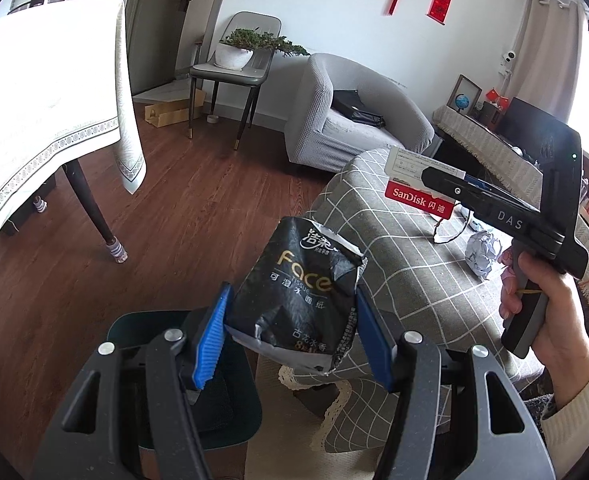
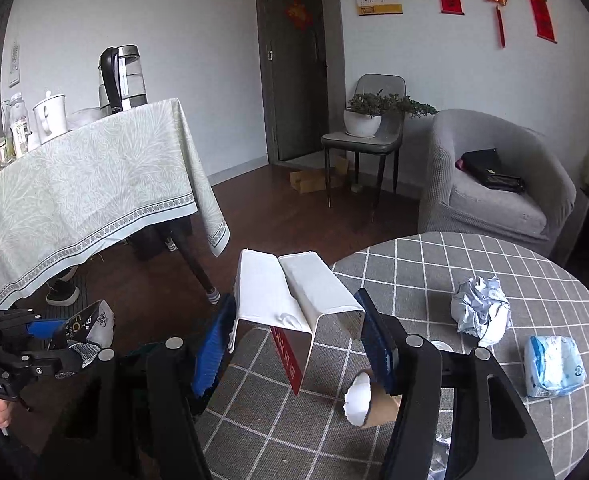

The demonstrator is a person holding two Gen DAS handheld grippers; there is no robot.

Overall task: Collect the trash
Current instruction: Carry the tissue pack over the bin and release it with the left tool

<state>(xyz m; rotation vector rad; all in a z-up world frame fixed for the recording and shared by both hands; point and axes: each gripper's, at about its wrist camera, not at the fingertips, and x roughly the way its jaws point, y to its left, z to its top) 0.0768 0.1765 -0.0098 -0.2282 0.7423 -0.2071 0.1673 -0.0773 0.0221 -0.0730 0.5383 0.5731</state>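
My left gripper (image 1: 290, 332) is shut on a crumpled black tissue wrapper (image 1: 298, 292) and holds it in the air over a dark green bin (image 1: 238, 424) beside the round checked table (image 1: 414, 280). It also shows in the right wrist view (image 2: 90, 326). My right gripper (image 2: 294, 340) is shut on a folded white SanDisk card package (image 2: 290, 300) above the table edge; the package also shows in the left wrist view (image 1: 418, 188). A crumpled paper ball (image 2: 480, 312), a blue-white tissue pack (image 2: 552, 366) and a torn cardboard tube (image 2: 370, 400) lie on the table.
A dining table with a pale green cloth (image 2: 86, 188) holding a kettle and a mug stands to the left. A grey armchair (image 2: 494, 184) with a black bag and a chair with a potted plant (image 2: 364, 120) stand behind. The floor is dark wood.
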